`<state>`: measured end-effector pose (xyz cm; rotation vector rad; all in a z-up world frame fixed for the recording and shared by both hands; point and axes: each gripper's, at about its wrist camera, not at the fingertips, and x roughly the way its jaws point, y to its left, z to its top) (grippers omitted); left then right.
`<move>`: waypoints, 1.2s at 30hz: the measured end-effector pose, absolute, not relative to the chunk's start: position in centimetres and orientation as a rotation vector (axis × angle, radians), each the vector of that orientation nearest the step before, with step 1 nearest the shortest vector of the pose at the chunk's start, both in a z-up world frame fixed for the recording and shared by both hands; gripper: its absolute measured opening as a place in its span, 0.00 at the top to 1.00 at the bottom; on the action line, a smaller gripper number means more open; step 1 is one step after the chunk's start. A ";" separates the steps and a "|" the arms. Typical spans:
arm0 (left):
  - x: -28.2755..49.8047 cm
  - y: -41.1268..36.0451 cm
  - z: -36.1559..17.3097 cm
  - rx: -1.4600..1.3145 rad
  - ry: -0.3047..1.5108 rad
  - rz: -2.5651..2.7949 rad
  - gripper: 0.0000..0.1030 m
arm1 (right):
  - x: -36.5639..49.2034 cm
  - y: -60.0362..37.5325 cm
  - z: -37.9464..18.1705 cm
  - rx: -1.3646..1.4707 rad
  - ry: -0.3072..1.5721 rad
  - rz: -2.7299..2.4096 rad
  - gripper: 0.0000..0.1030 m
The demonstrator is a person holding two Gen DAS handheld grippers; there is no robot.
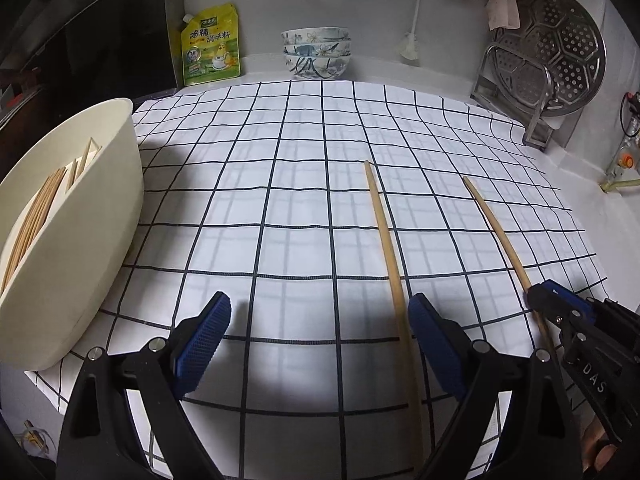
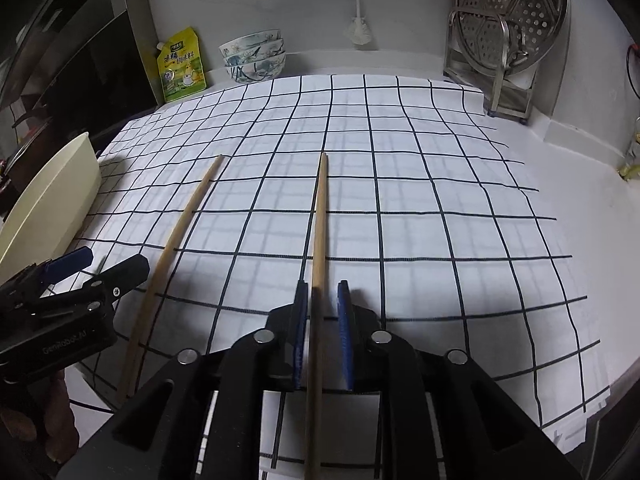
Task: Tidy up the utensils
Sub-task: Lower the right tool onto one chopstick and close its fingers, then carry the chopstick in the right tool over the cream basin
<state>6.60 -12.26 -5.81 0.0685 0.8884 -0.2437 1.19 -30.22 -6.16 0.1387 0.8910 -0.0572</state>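
Chopsticks: two loose on the checked cloth (image 1: 288, 184), more already standing in the cream holder (image 1: 80, 216) at far left.

Left wrist view: left gripper (image 1: 320, 344) has its pads wide apart, nothing between them. Left chopstick (image 1: 386, 240) runs down past the inner edge of its right pad (image 1: 436, 344), outside the gap. Whether it touches that pad, can't tell. Right chopstick (image 1: 498, 232) ends under the right gripper (image 1: 554, 300) at the frame's right edge.

Right wrist view: right gripper (image 2: 323, 336) sits over the right chopstick (image 2: 320, 220). Stick lies in the gap, close against the left pad (image 2: 301, 332), clear daylight to the right pad. So slightly parted, not clamped. Left chopstick (image 2: 182, 224) lies beside the left gripper (image 2: 96, 264), well apart from the right one.

Judgement: step in hand is grabbing a stick for the holder. Tips:
- Centre the stick in the gap before closing, or the pad shoves it sideways.
- Grip the thick near end and keep the stick in line with the fingers, so it doesn't pivot.
- Thin round stick on cloth: come low enough to catch it, but don't pinch the fabric.
- Left gripper needs to shift right to straddle its stick.
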 end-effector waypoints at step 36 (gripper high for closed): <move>5.5 -15.3 -6.3 0.132 0.885 -0.293 0.93 | 1.5 -29.8 -6.8 0.107 0.858 -0.021 0.94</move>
